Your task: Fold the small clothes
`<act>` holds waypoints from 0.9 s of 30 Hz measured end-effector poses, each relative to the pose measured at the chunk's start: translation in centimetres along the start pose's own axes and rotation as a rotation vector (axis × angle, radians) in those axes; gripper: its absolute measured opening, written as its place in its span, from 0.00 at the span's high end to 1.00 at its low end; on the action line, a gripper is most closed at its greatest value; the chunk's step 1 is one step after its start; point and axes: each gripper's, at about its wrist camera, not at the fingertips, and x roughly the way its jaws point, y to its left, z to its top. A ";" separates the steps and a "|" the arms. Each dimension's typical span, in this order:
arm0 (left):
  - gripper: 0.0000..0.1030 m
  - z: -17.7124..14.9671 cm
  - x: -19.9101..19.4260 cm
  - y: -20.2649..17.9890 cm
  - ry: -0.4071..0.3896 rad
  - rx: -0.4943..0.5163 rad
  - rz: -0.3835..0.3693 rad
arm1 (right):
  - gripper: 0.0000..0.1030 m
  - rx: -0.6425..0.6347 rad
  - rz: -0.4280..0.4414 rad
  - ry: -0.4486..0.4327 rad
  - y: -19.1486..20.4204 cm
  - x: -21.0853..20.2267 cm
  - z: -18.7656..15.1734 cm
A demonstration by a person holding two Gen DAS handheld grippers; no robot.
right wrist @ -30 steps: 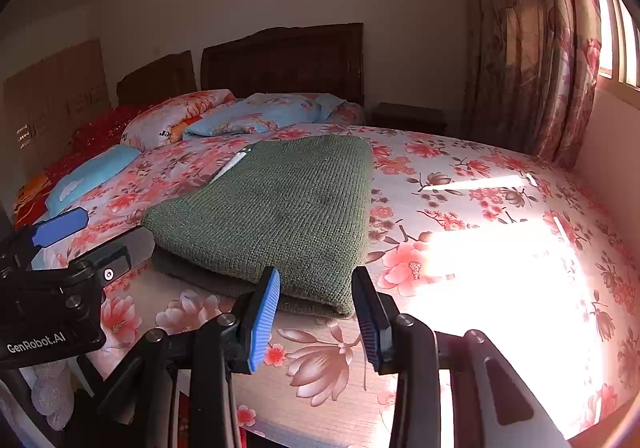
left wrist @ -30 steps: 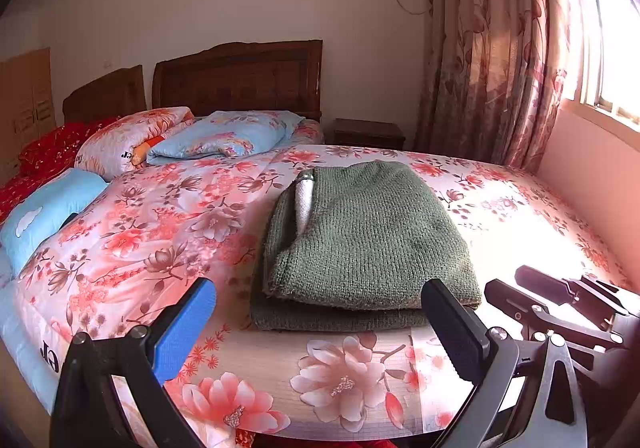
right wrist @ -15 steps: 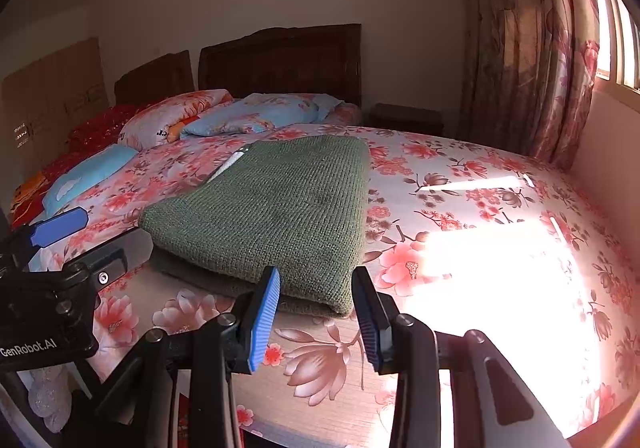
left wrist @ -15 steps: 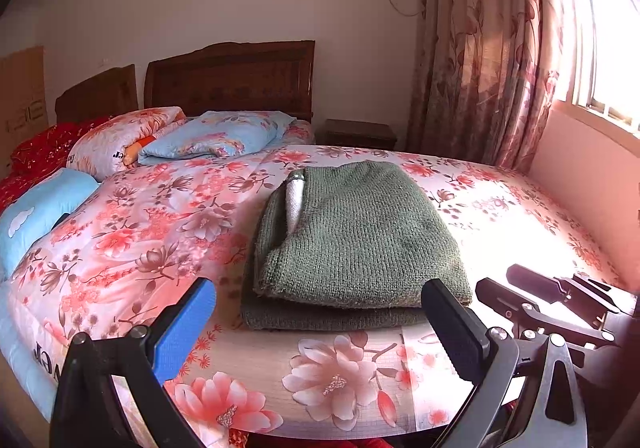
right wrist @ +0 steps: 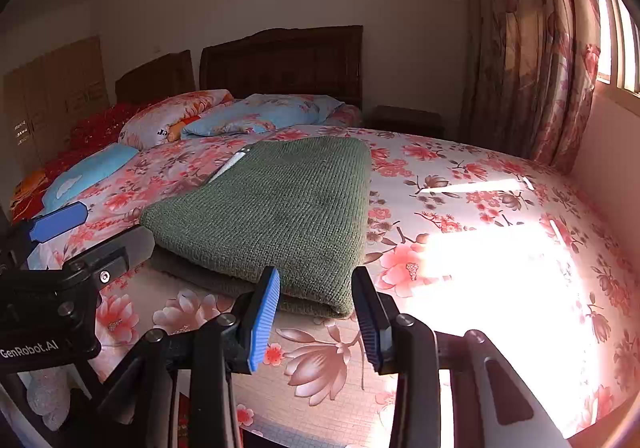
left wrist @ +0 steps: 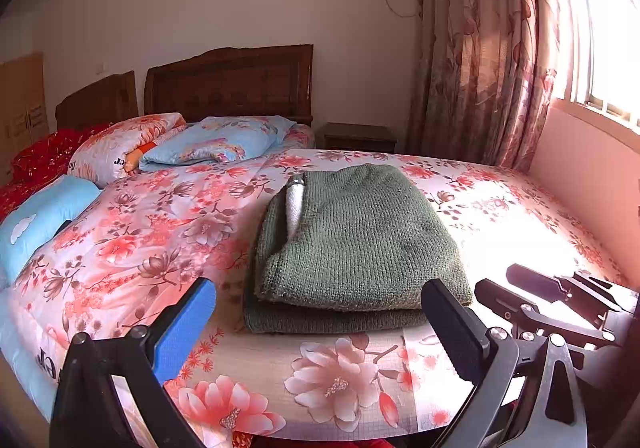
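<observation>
- Bedroom scene, big bed with a floral quilt point(left wrist: 168, 232) in pinks and reds, dark wooden headboard point(left wrist: 232, 83) at the back, flowery curtains point(left wrist: 492, 47) by a bright window on the right.
- Pillows point(left wrist: 216, 141) are piled up near the headboard, and a patch of sun hits the quilt's right side.
- Green knitted sweater point(left wrist: 360, 240) is lying folded into a neat stack near the foot of the bed, with a bit of white lining poking out along its left edge.
- Left gripper point(left wrist: 318, 324) hangs just short of the sweater, jaws spread wide, nothing between them.
- Right gripper point(right wrist: 316, 312) sits by the sweater's near right corner, jaws partly apart and not pinching any fabric as far as I can see.
</observation>
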 end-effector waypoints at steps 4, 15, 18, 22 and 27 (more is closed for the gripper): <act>0.00 0.0 -0.1 -0.1 -0.006 0.004 0.002 | 0.63 -0.005 0.003 0.001 0.1 0.0 -0.1; 0.00 0.0 -0.2 -0.3 -0.013 0.013 0.006 | 0.63 -0.006 0.005 -0.004 0.1 -0.1 0.0; 0.00 0.0 -0.2 -0.3 -0.013 0.012 0.003 | 0.63 -0.003 0.005 -0.005 0.0 -0.1 -0.1; 0.00 0.1 -0.2 -0.2 -0.016 0.014 0.004 | 0.63 -0.003 0.006 -0.004 -0.1 -0.1 -0.1; 0.00 0.1 -0.3 0.0 -0.025 0.000 0.010 | 0.63 -0.003 0.007 -0.003 -0.1 -0.1 -0.1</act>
